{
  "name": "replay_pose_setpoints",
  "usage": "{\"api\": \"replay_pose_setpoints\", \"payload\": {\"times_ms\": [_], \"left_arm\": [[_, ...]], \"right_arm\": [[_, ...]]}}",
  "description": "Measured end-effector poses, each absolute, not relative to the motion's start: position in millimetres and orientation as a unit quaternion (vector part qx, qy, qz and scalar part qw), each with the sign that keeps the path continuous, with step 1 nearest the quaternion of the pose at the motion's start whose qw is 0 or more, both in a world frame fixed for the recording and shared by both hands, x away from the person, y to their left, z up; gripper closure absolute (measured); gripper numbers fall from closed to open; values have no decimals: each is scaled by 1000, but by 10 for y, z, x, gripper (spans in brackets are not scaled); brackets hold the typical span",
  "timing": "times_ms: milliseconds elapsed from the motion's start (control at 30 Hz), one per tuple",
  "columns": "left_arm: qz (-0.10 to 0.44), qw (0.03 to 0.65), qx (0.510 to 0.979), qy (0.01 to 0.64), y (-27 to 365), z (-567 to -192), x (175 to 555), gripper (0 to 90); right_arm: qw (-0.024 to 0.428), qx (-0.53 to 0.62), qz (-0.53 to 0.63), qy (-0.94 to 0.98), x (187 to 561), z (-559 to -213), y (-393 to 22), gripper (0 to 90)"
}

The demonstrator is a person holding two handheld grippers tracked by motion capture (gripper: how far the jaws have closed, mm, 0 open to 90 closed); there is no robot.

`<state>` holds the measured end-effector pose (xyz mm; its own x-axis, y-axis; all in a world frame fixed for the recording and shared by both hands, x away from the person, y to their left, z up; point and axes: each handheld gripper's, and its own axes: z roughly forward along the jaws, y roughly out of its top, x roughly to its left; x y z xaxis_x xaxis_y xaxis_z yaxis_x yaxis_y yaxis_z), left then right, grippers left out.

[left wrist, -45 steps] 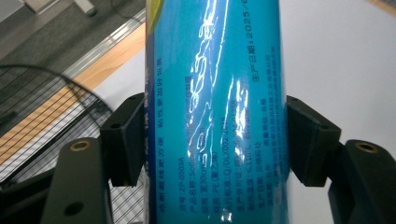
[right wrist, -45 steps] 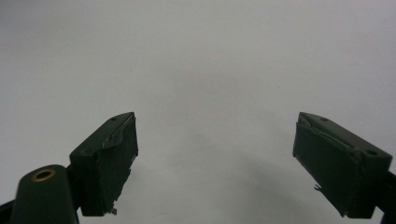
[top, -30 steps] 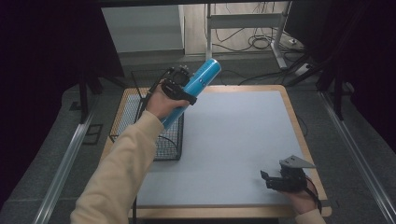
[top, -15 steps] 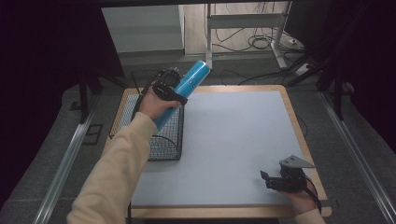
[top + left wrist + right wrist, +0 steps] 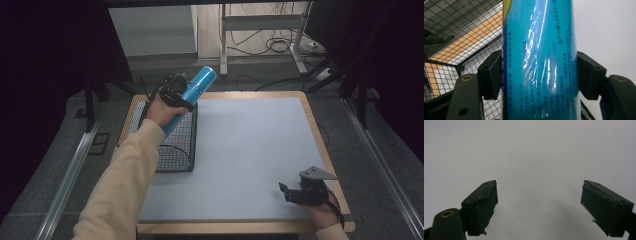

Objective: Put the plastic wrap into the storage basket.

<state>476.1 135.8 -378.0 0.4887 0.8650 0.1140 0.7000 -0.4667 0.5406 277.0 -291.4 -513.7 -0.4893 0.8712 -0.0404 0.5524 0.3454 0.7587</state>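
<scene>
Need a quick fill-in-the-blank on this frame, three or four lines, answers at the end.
1. The left gripper is shut on a ____ tube.
2. The tube hangs tilted over the wire ____, at the table's left edge.
3. The right gripper's fingers stand ____, with nothing between them.
4. The right gripper sits near the table's front ____ corner in the high view.

Answers: blue; basket; open; right

Glossy blue tube point(image 5: 192, 97), black wire-mesh basket point(image 5: 177, 150), grey mat point(image 5: 250, 145)

Left claw point(image 5: 176, 95) holds a tilted blue tube point(image 5: 189, 100) over the wire basket point(image 5: 175, 150)
</scene>
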Motion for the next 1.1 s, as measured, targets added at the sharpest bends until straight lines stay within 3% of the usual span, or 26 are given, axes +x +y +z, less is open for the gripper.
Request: {"api": "replay_pose_setpoints", "payload": {"times_ms": [1100], "left_arm": [[178,147,844,485,1414,-4251,5064,317]], "right_arm": [[226,446,346,794,2767,-5151,-2903,142]]}}
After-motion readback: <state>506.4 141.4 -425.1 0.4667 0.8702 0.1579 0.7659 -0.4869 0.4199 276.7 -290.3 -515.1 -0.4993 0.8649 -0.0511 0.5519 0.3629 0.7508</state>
